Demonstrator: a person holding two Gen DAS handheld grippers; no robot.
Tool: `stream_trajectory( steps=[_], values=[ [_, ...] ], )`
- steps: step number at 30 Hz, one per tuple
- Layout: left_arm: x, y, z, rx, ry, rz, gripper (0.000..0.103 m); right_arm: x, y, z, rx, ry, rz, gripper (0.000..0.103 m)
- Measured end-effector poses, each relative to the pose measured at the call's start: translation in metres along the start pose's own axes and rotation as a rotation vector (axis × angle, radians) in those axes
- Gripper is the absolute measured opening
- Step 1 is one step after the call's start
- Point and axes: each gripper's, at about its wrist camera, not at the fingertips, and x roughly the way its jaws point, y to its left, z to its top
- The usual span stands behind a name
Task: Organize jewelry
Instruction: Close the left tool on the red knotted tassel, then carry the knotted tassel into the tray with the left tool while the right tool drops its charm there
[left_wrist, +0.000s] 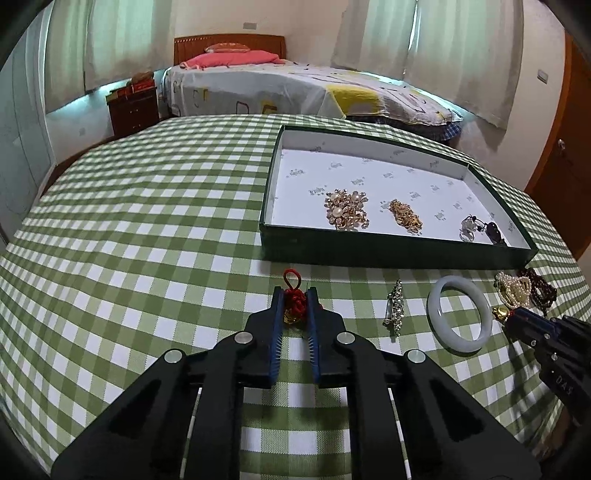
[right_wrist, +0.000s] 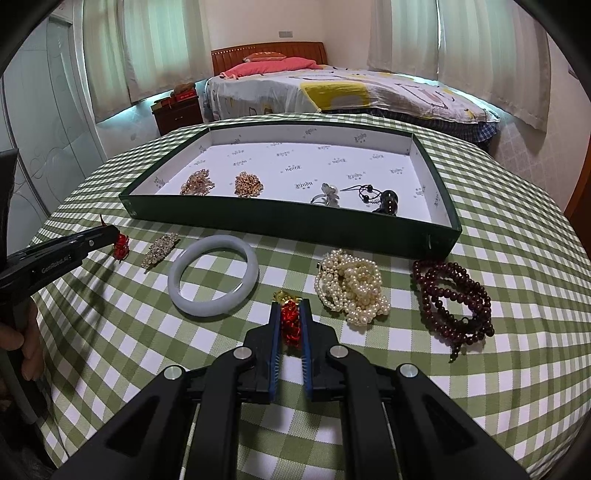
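Left gripper: fingers pinching red knot charm on table.
Right gripper: fingers pinching second red charm, beside white bangle.

The left gripper pinches a red knotted charm on the checked cloth. A white bangle lies near the green tray.

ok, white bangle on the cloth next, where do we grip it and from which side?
Probably pinch the near arc of the white bangle: one finger inside the ring, one outside, coming down from above. It lies flat on the tablecloth with an open centre. The crystal hair clip and pearl necklace flank it, so avoid side approaches.
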Motion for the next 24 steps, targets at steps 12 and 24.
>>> stream_trajectory(
  steps=[12,24],
  values=[
    [-0.023,-0.01,-0.002,0.057,-0.046,0.006,0.011,-0.012,0.002,0.002,-0.006,-0.031,-0.006,0.01],
    [-0.055,-0.019,0.005,0.08,-0.119,-0.02,0.011,-0.039,0.005,0.009,-0.009,-0.106,-0.016,0.01]
  ],
)
